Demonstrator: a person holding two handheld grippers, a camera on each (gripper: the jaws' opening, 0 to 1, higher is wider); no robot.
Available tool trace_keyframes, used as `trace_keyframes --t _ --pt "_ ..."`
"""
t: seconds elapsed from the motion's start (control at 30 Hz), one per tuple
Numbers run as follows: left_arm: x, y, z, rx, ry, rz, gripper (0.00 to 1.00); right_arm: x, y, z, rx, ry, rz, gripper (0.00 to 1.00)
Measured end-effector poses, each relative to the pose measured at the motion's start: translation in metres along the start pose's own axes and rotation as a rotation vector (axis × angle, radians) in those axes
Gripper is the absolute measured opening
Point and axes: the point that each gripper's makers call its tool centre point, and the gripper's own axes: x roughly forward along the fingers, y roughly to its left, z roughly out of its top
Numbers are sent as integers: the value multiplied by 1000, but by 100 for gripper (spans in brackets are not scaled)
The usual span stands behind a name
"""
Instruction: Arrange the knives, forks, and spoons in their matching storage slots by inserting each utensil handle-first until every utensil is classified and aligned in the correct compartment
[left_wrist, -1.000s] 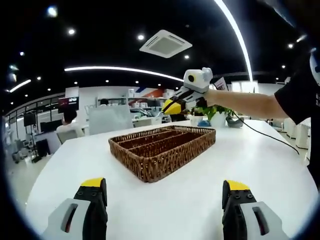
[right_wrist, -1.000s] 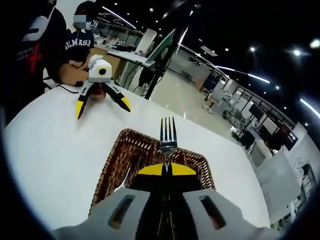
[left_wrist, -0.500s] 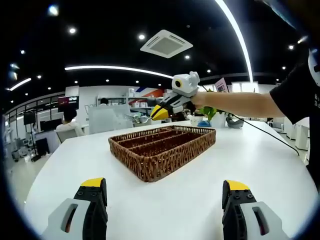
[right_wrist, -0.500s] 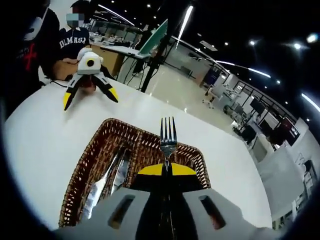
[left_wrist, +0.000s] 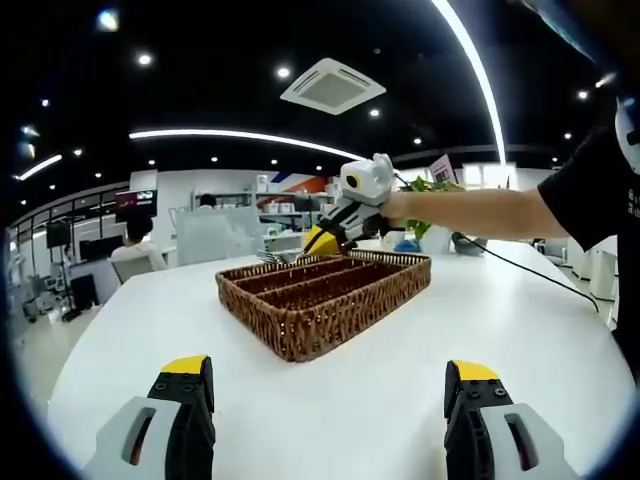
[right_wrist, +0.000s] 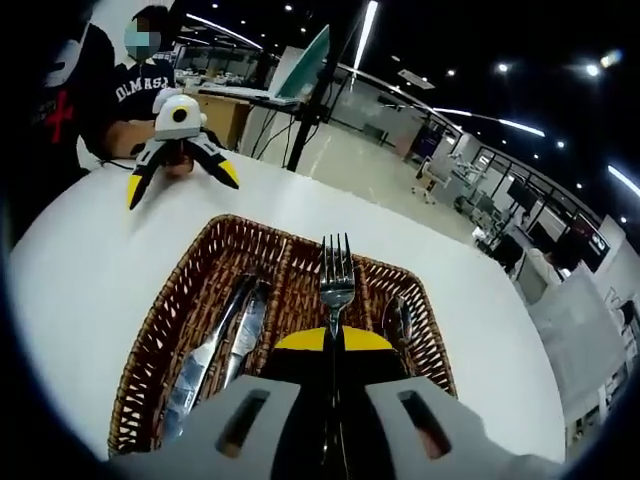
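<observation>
Right gripper (right_wrist: 328, 340) clamped on a fork (right_wrist: 336, 280) — tines forward past the yellow jaw tips, handle hidden between the jaws. Hovering over the wicker tray (right_wrist: 160, 350), fork lined up along the middle compartment. Two knives (right_wrist: 215, 350) lying side by side in the left compartment as seen in the right gripper view; a spoon (right_wrist: 397, 318) in the compartment on the other side of the fork. Tray sits on the white tabletop (right_wrist: 90, 260).

Left gripper (left_wrist: 330, 395) jaws wide apart, nothing between them, low over the tabletop (left_wrist: 400, 350) and well short of the tray (left_wrist: 320, 300). Same gripper seen from the right gripper view (right_wrist: 180, 160) — beyond the tray's far end, jaws splayed.

From the left gripper view: right gripper (left_wrist: 325, 238) at the tray's far rim, angled down toward it, fork tines just visible at its tip. Person's forearm (left_wrist: 470, 212) reaching in from the right.
</observation>
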Motion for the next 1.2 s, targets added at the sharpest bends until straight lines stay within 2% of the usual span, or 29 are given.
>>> trace_keyframes --t 0.17,0.2,0.27,0.37,0.43,0.87,1.0,1.2 --pt "1 0 -2 3 6 -1 100 7 2 -7 43 0 23 0" --pt "1 0 -2 3 9 -2 100 10 5 -10 76 -2 42 0" --pt "1 1 -2 4 8 -1 100 14 4 -15 85 6 43 0" --pt "0 1 0 0 2 -2 100 20 2 -24 146 15 50 0" --pt "0 1 0 2 4 -1 100 24 7 -29 180 19 86 0" --pt "0 1 2 22 0 2 100 33 14 -48 232 65 139 0" --pt "0 0 1 24 5 -1 100 33 16 -47 281 42 153 1" --pt "2 -3 -2 31 17 -8 100 32 17 -47 276 48 153 1"
